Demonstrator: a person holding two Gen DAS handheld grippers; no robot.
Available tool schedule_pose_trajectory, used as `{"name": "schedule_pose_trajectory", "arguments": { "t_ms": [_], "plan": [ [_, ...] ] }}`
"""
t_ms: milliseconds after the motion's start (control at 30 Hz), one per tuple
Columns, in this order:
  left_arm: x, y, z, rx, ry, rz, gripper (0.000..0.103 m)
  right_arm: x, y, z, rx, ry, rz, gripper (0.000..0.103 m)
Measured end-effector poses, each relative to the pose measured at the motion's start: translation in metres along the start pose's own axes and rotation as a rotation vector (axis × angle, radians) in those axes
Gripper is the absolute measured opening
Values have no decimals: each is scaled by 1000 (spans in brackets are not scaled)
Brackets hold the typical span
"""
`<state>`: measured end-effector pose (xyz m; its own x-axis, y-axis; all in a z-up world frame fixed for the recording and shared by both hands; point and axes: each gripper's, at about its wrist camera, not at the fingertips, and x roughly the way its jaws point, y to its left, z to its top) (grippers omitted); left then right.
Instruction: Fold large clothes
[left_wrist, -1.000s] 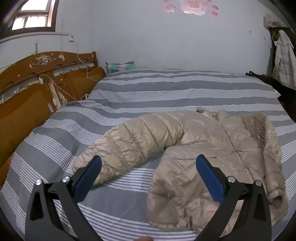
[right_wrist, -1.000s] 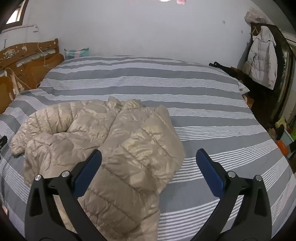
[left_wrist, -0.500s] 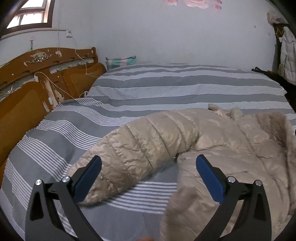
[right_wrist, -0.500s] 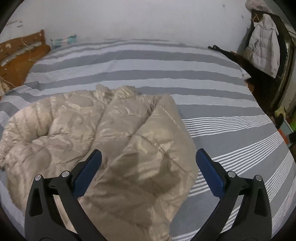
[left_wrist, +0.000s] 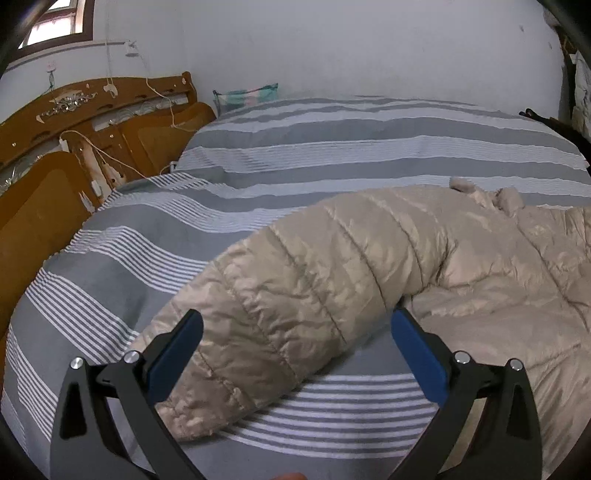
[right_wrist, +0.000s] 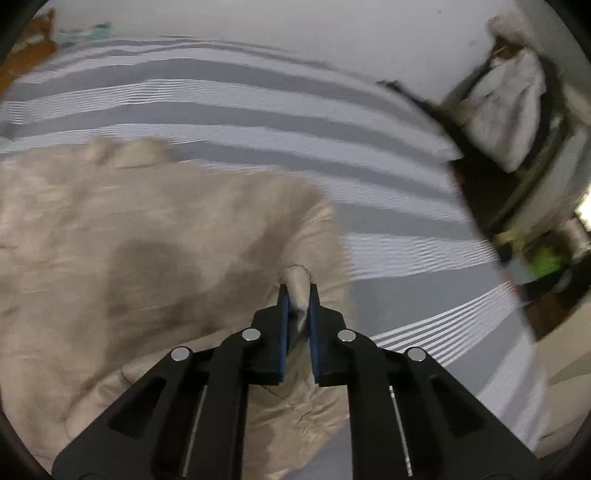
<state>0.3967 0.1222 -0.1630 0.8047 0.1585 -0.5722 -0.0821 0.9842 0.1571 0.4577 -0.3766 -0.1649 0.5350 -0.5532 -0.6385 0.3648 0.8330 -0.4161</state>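
Note:
A beige quilted puffer jacket (left_wrist: 461, 266) lies crumpled on the grey and white striped bed (left_wrist: 332, 147). Its sleeve (left_wrist: 295, 295) stretches toward the left, cuff at the near end. My left gripper (left_wrist: 295, 332) is open, its blue pads on either side of the sleeve just above the cuff. In the right wrist view the jacket (right_wrist: 147, 240) fills the left half, blurred. My right gripper (right_wrist: 298, 295) is shut on a pinched fold of the jacket's right edge.
A wooden headboard (left_wrist: 74, 122) with loose white cords runs along the bed's left side. A striped pouch (left_wrist: 245, 96) leans on the far wall. A white coat (right_wrist: 506, 103) hangs over dark furniture beyond the bed's right edge.
My left gripper moved forward and down until the sleeve lies between its open fingers. My right gripper dropped onto the jacket's right edge and closed on a fold of it.

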Motion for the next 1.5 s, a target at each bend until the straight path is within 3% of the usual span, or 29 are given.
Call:
{"name": "schedule_pose_trajectory", "arguments": {
  "t_ms": [67, 100, 133, 167, 267, 300, 400, 500, 600, 667, 800, 833, 867, 900, 967, 1033, 1100, 1167, 1300, 1367, 1400, 1467, 1500],
  "plan": [
    [-4, 0, -7, -8, 8, -26, 101, 37, -56, 11, 74, 12, -178, 11],
    [-8, -1, -13, -11, 17, -44, 101, 49, -81, 10, 118, 30, -192, 21],
    [-10, -3, -16, -13, 25, -62, 101, 56, -94, 10, 154, 51, -164, 61],
    [-15, -5, -22, -17, 32, -92, 101, 57, -112, 5, 198, 55, -103, 88],
    [-27, -11, -35, -29, 33, -134, 101, 27, -117, -17, 171, -29, 45, 90],
    [-30, -13, -42, -36, 39, -141, 101, 8, -110, -36, 154, -43, 134, 92],
    [-37, -14, -58, -66, 60, -159, 101, -34, -82, -86, 157, -28, 325, 97],
    [-50, -8, -67, -97, 63, -170, 101, -69, -46, -141, 188, 47, 481, 98],
    [-70, -11, -77, -47, 52, -165, 101, -98, -10, -176, 170, 93, 571, 98],
    [-79, -13, -83, -21, 55, -192, 101, -110, 24, -193, 130, 112, 590, 98],
    [-81, -15, -91, -25, 81, -263, 101, -107, 52, -208, 128, 212, 664, 97],
    [-80, -17, -93, -24, 88, -276, 101, -103, 64, -212, 118, 250, 693, 88],
    [-79, -20, -94, -24, 92, -278, 101, -104, 73, -218, 122, 265, 719, 69],
    [-78, -22, -95, -24, 94, -278, 101, -104, 83, -219, 116, 267, 744, 58],
    [-77, -26, -95, -17, 96, -281, 101, -107, 89, -213, 71, 225, 746, 34],
    [-77, -34, -94, 25, 89, -260, 101, -105, 74, -201, 84, 188, 747, 23],
    [-74, -39, -93, 50, 96, -264, 101, -102, 47, -190, 100, 122, 651, 21],
    [-68, -47, -95, 41, 133, -322, 101, -93, 22, -183, 123, 87, 582, 21],
    [-60, -77, -110, 72, 194, -395, 101, -64, 6, -171, 136, 100, 572, 22],
    [-58, -90, -117, 68, 227, -429, 88, -84, 14, -179, 100, 95, 563, 22],
    [-59, -96, -120, 64, 248, -441, 64, -85, 17, -179, 94, 96, 568, 22],
    [-65, -102, -121, 59, 251, -417, 51, -89, 15, -185, 89, 90, 574, 22],
    [-73, -102, -119, 56, 248, -421, 37, -85, 10, -183, 91, 83, 583, 22]
  ]
}}
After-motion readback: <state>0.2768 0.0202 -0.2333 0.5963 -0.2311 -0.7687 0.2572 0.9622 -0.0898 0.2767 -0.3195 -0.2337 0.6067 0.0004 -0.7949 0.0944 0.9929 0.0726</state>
